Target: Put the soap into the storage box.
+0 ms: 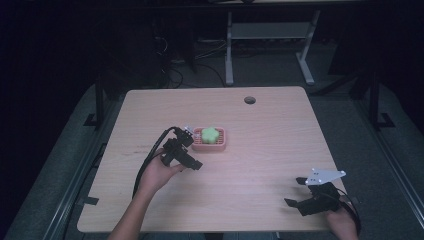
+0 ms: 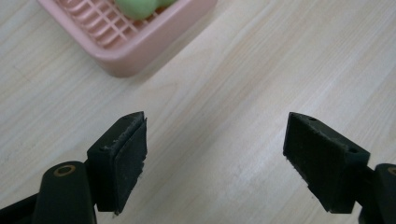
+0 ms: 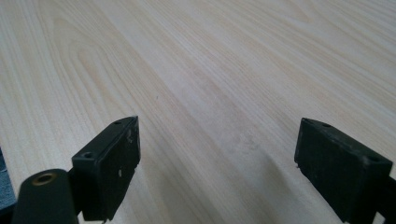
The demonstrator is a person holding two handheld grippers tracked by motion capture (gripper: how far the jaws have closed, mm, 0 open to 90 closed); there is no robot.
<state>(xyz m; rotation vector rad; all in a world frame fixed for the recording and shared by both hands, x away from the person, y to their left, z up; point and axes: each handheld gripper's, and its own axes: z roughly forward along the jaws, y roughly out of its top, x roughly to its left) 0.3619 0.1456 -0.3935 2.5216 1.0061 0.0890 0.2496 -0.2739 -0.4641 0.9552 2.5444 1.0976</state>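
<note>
Dim overhead — close-ups perhaps slightly soft

A light wooden table (image 1: 260, 150) with rounded corners fills the middle of the high view, its grain running in pale streaks. A round dark cable hole (image 1: 249, 100) sits near the far edge, right of centre. Beyond the table, on a grey floor (image 1: 280, 75), stands a white metal desk frame (image 1: 270, 31) with two legs, and dark cables (image 1: 172, 70) lie tangled left of it.
</note>
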